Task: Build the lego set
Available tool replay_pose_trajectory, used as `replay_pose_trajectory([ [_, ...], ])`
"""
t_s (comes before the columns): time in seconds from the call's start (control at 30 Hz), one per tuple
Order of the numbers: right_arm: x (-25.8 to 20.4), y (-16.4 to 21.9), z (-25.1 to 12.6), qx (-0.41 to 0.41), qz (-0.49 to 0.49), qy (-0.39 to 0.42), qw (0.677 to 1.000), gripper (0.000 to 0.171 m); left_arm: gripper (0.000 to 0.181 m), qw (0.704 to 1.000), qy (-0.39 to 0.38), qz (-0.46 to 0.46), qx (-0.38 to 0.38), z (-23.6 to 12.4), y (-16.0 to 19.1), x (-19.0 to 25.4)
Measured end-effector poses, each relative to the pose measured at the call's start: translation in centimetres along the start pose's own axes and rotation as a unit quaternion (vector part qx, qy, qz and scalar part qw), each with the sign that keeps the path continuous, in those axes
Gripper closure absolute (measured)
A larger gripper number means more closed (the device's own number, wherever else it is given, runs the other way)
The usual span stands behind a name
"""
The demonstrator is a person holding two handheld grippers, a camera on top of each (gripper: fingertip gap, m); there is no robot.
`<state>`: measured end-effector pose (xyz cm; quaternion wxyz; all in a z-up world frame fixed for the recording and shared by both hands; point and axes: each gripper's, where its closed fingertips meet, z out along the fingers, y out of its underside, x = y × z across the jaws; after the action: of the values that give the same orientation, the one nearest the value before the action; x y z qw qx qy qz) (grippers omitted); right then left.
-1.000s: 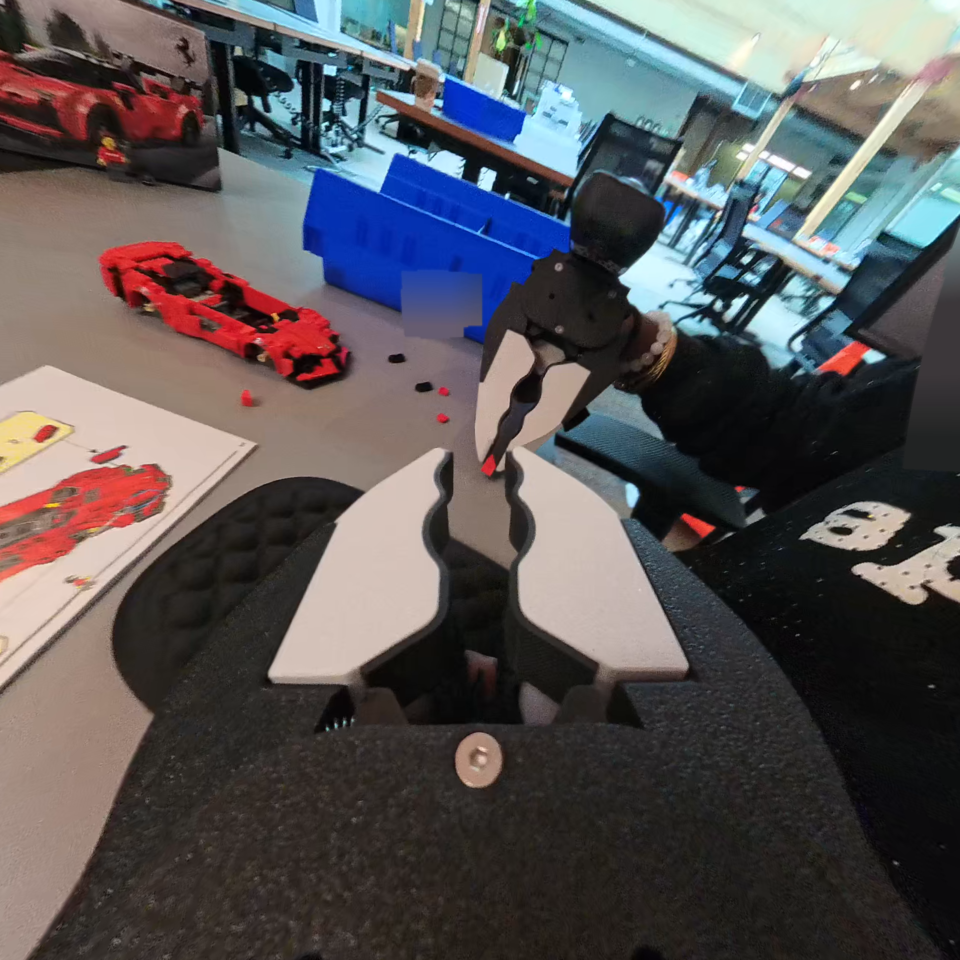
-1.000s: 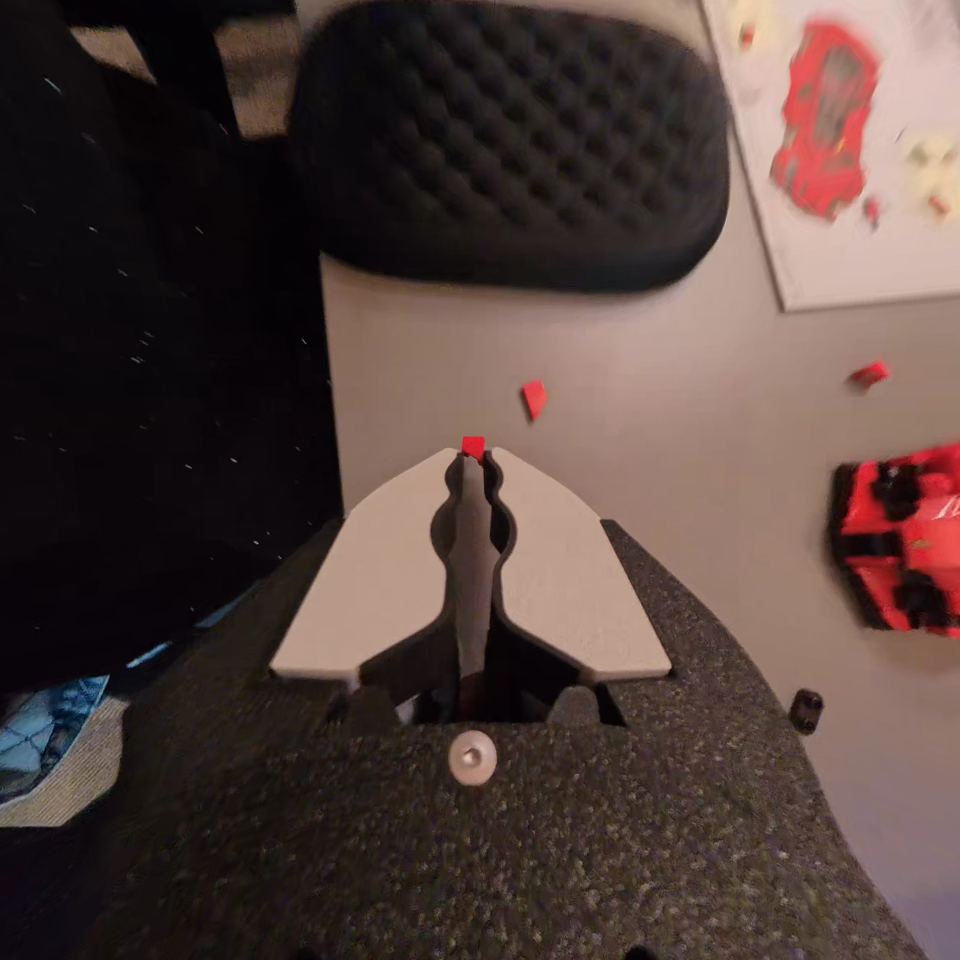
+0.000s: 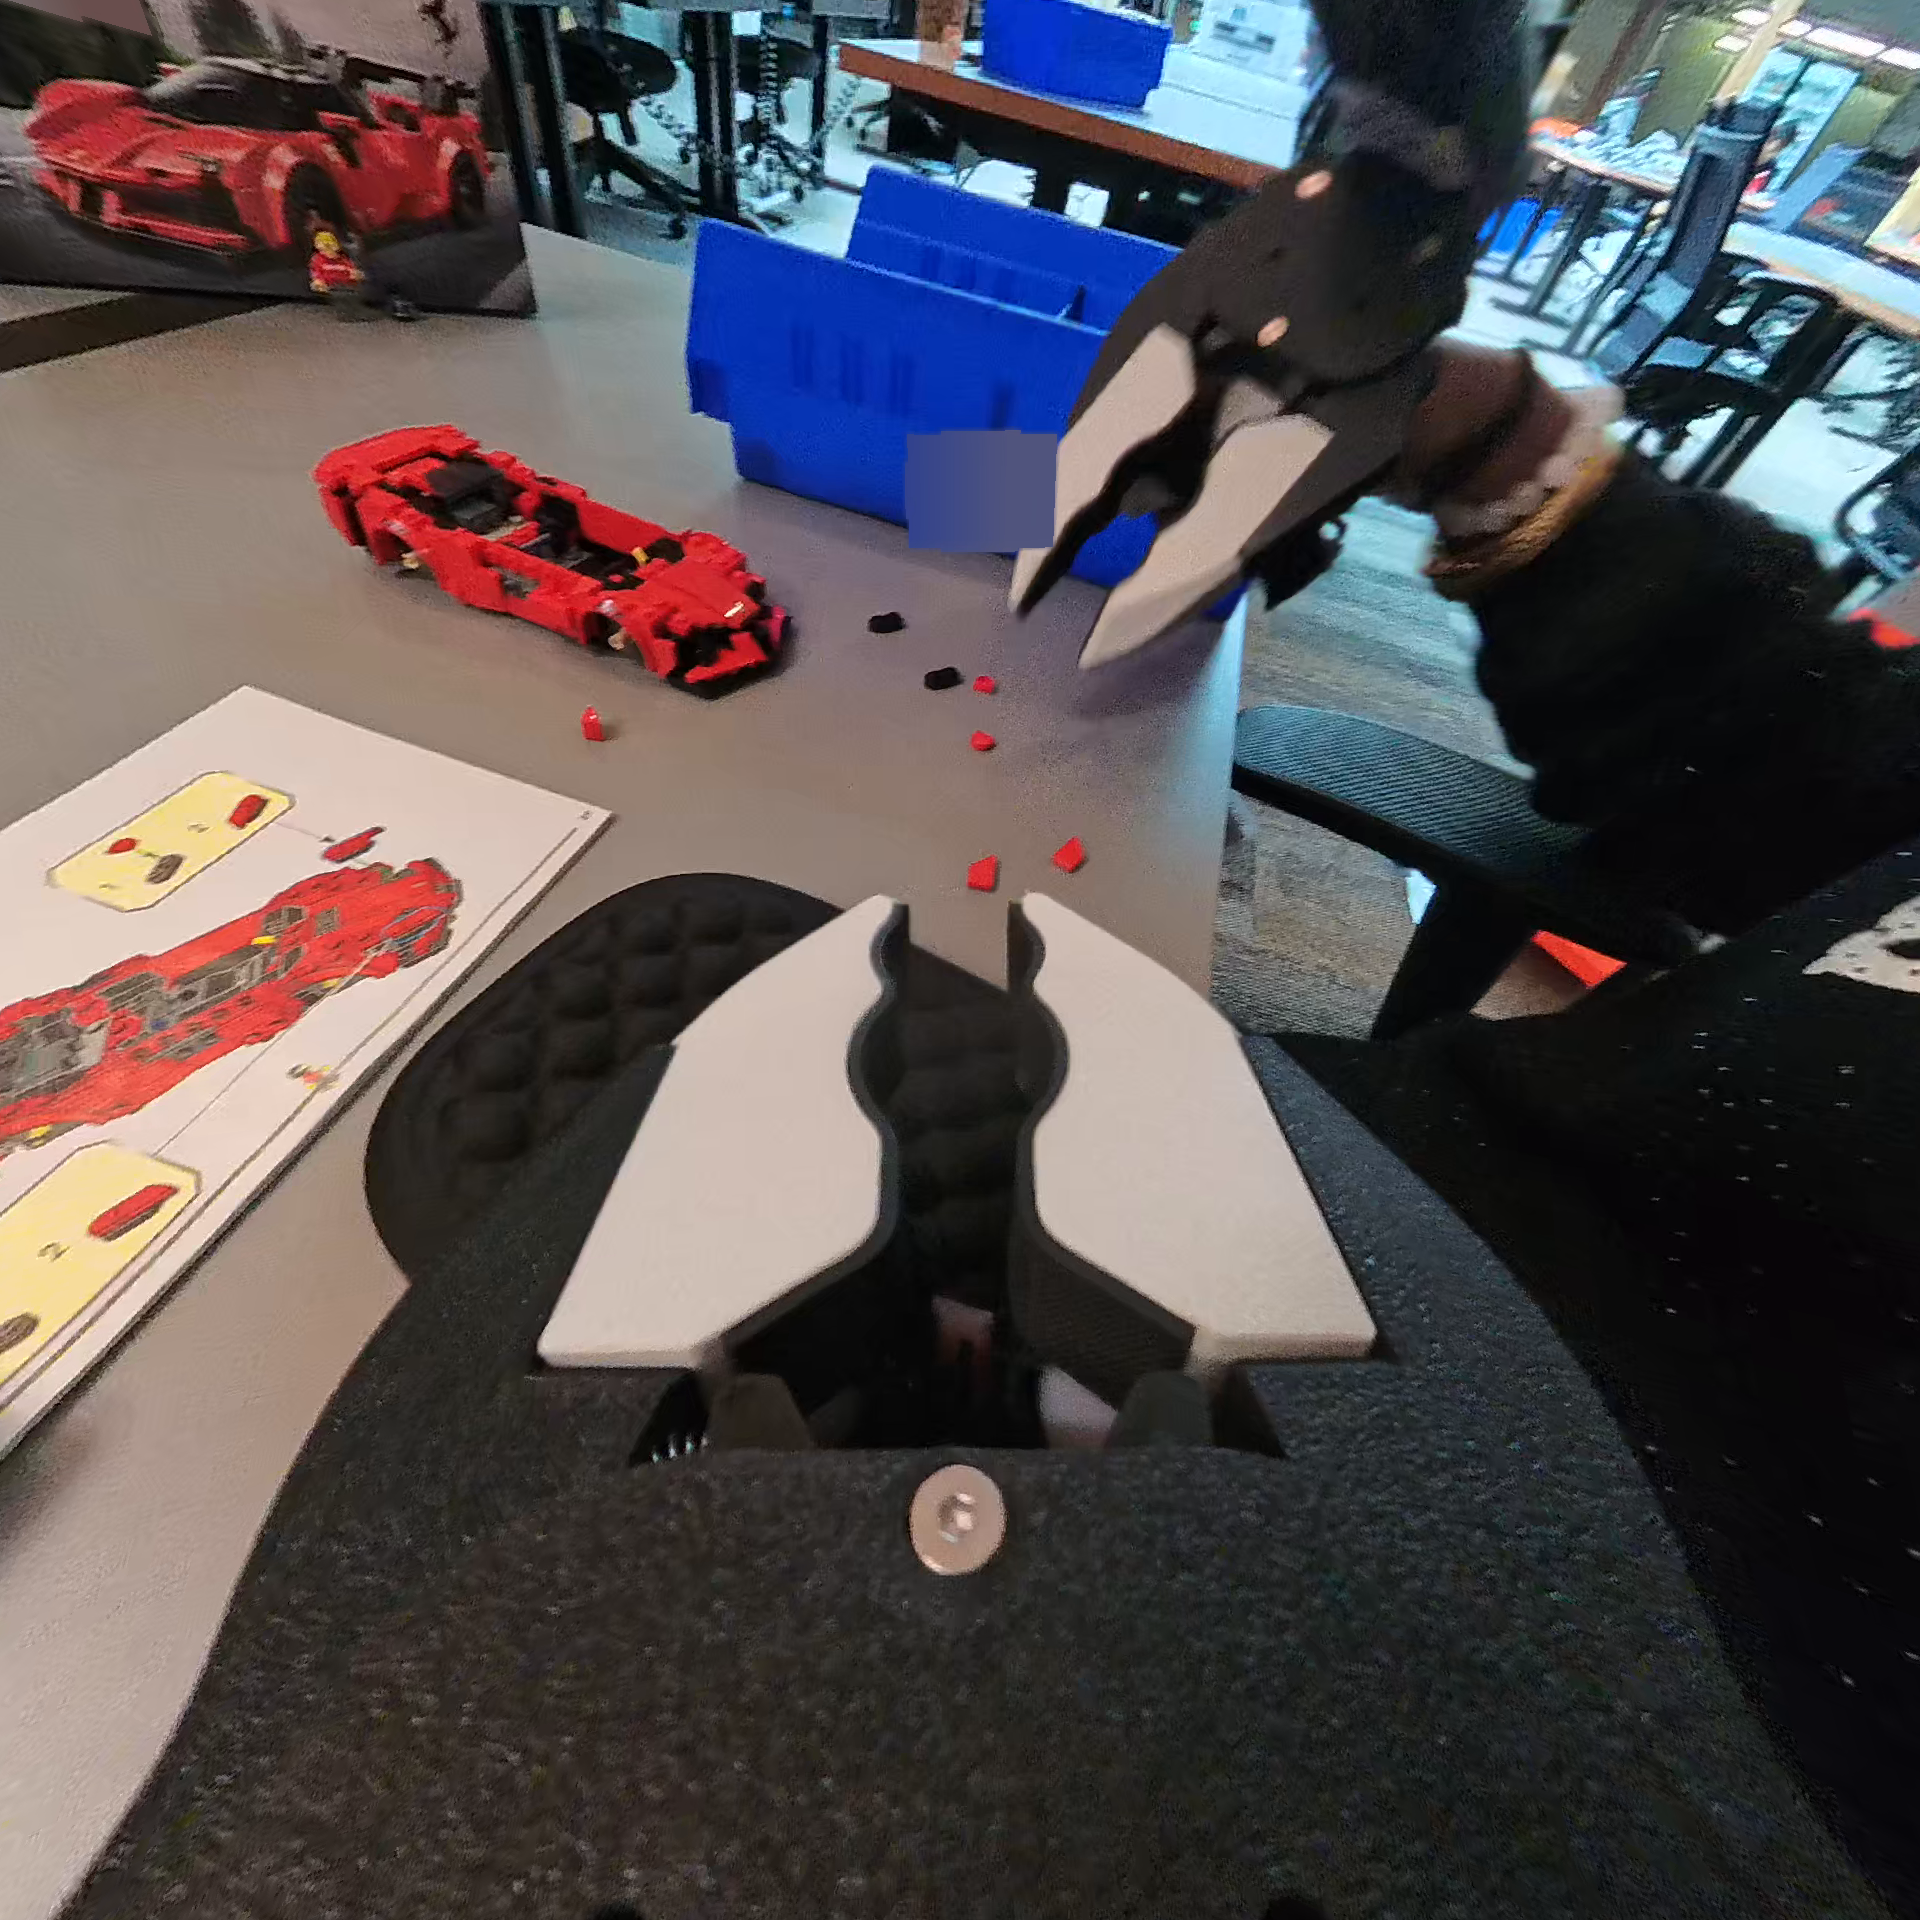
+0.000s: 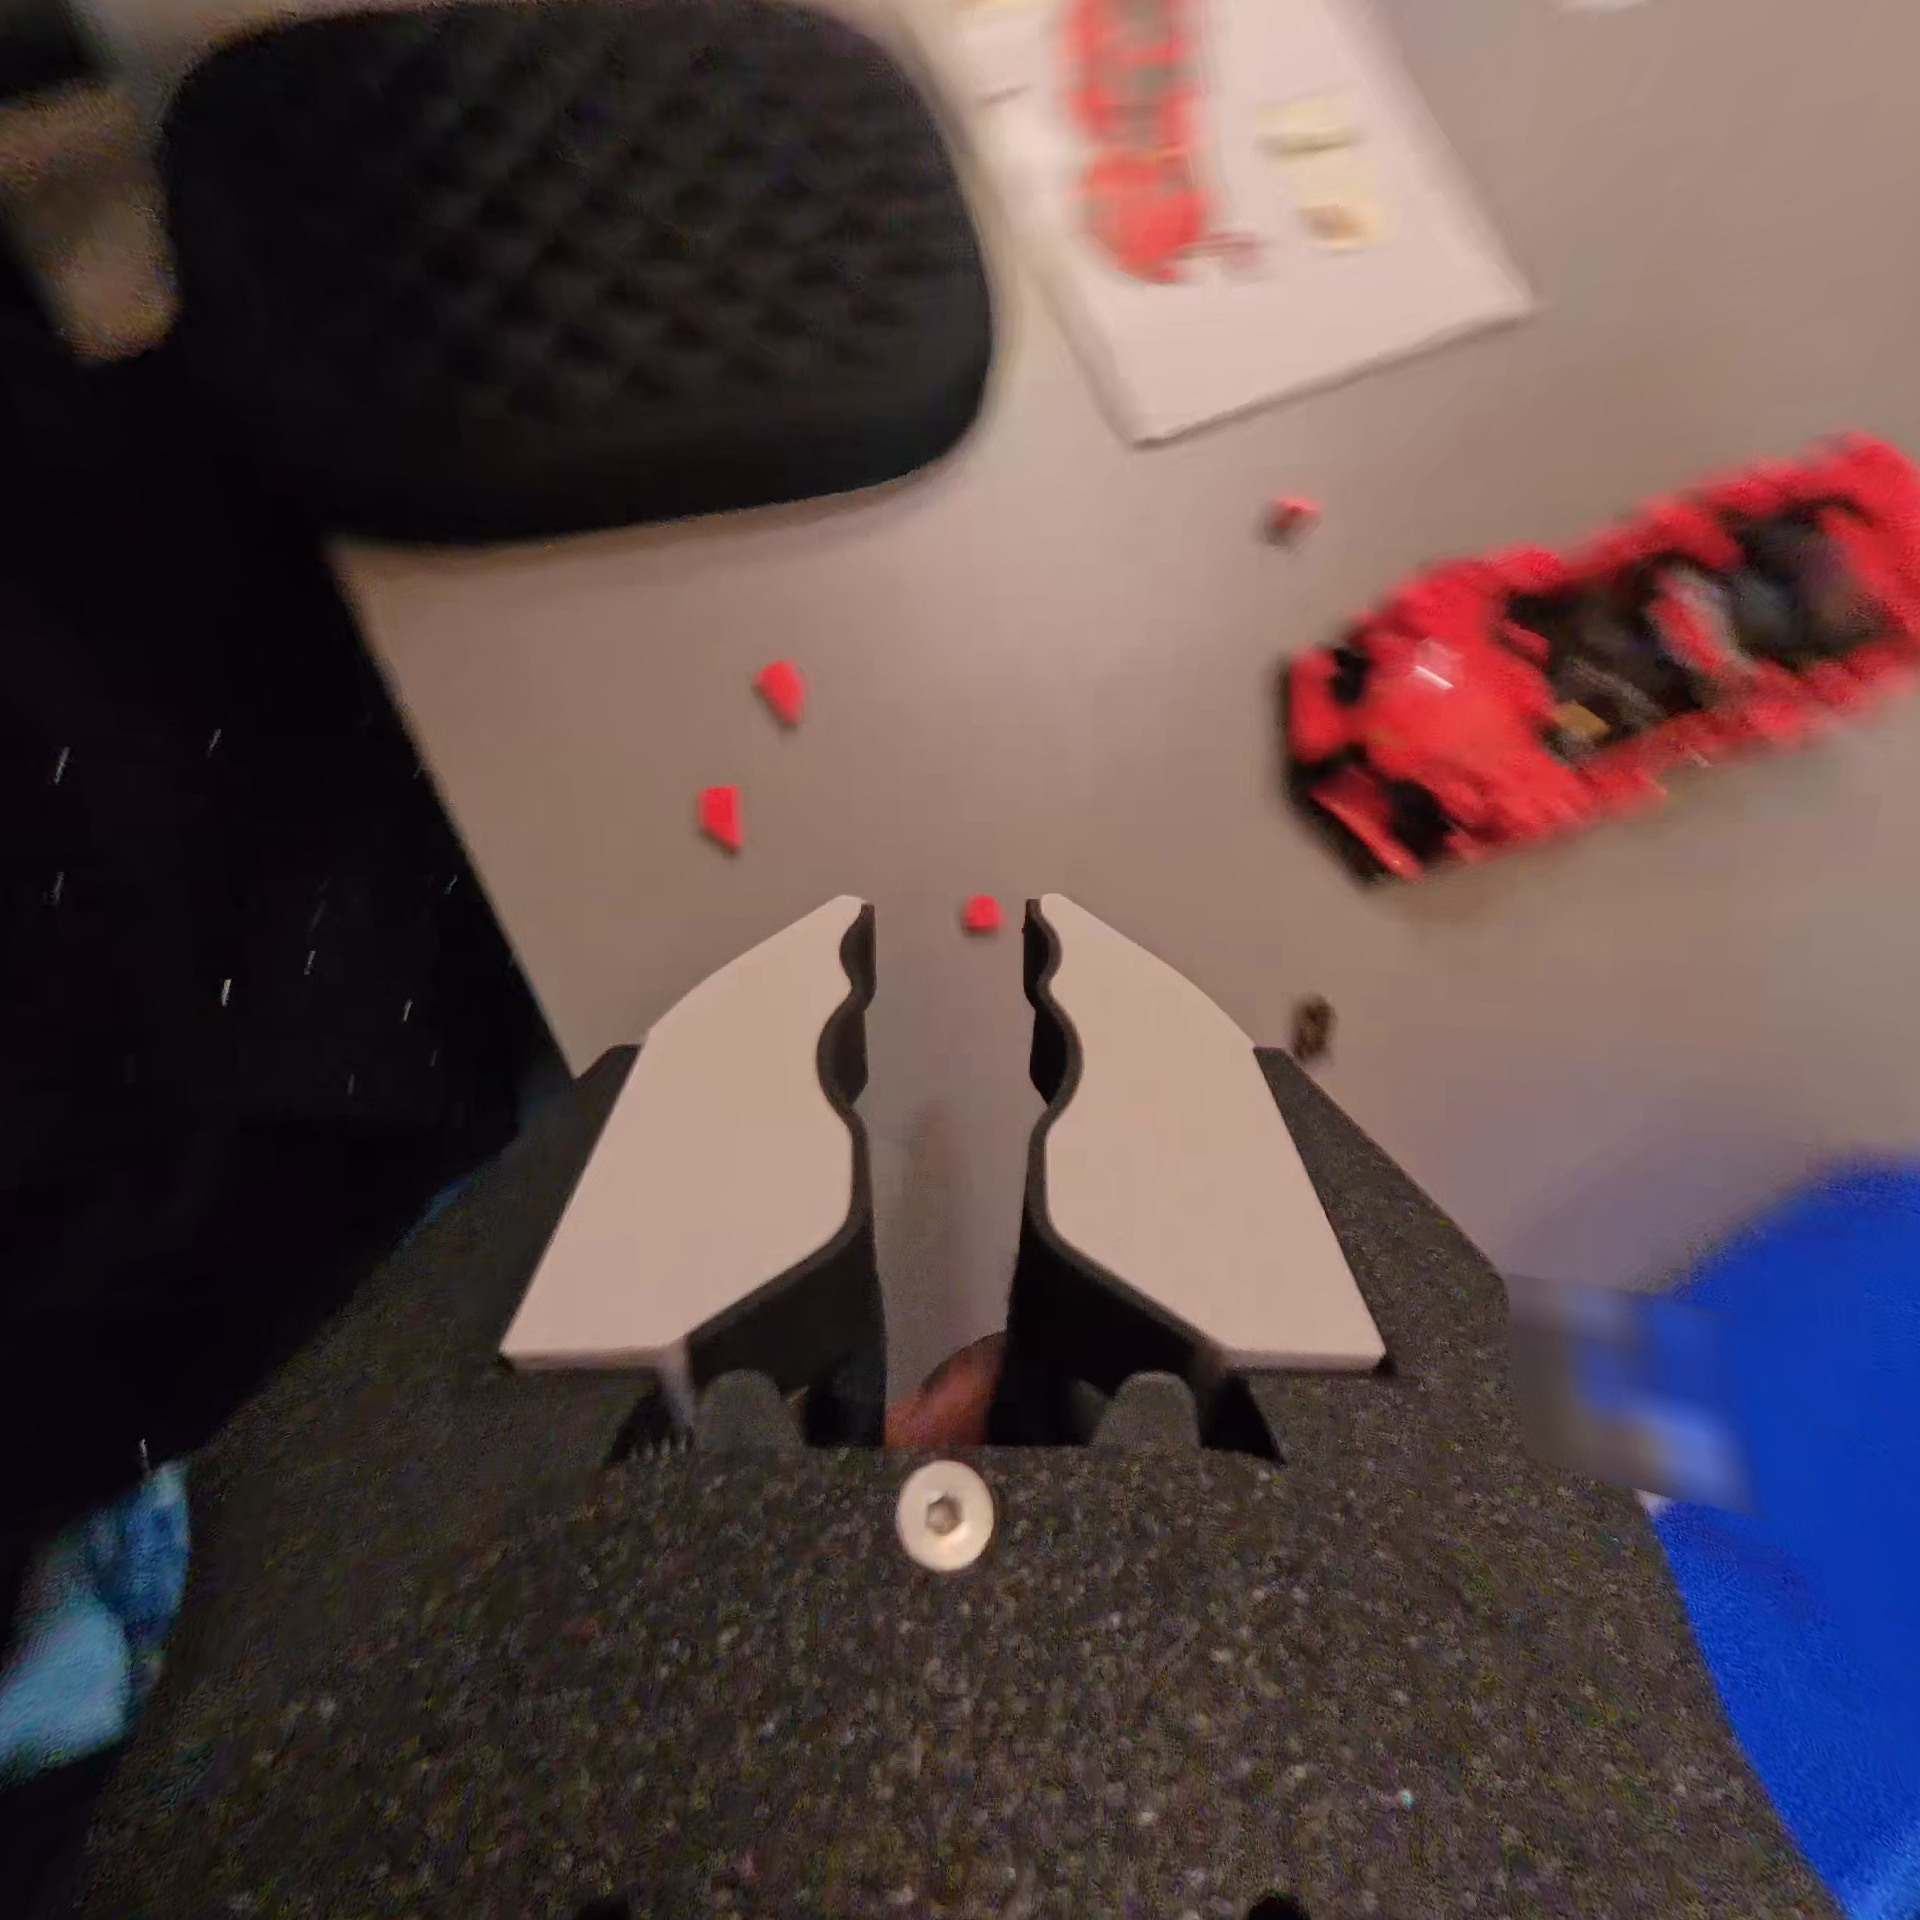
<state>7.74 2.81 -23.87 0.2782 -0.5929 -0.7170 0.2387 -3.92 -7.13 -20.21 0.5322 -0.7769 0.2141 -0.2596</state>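
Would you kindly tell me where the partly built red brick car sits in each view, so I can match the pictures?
Left wrist view: the partly built red brick car lies upper left of centre on the grey table, nose pointing right.
Right wrist view: it is blurred at the right edge, nose pointing left.
Shared landmark: the white instruction sheet.

- Instruction sheet (image 3: 312, 831), white, left on the table: small printed step digits in each yellow panel (image 3: 94, 1236); the print is tiny and tilted.
- Set box (image 3: 260, 156), far left, standing: a small dark emblem at its top edge, too small to make out.
- Black garment (image 3: 1766, 1247), right edge: large white lettering, cut off by the frame.
- Right wrist view: sheet blurred, nothing legible.
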Motion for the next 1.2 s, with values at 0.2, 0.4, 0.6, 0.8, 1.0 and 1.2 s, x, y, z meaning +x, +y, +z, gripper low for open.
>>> replay_pose_trajectory([
  [0.2,1.1,2.7,-1.3,0.055,0.214,0.125,0.967,0.14,0.163,0.999,-0.029,0.01,-0.015,0.5,1.0,-1.1],
  [0.4,1.9,4.5,0.4,0.046,0.224,0.13,0.965,0.142,0.163,0.996,-0.051,0.052,-0.043,0.8,1.9,-1.0],
  [0.6,3.0,2.0,-0.3,0.125,0.206,0.129,0.962,0.151,0.164,0.996,-0.055,0.045,-0.058,1.4,2.7,-1.4],
  [0.8,4.8,1.2,0.4,0.127,0.197,0.151,0.96,0.153,0.166,0.989,-0.131,0.065,-0.027,0.3,0.8,-4.8],
  [1.0,5.7,3.1,0.8,0.005,0.219,0.137,0.966,0.15,0.168,0.989,-0.146,0.004,0.001,-0.8,-0.3,-7.6],
  [1.2,4.8,3.8,2.1,-0.073,0.197,0.098,0.973,0.153,0.169,0.988,-0.147,-0.001,0.051,-0.5,-1.6,-9.5],
])
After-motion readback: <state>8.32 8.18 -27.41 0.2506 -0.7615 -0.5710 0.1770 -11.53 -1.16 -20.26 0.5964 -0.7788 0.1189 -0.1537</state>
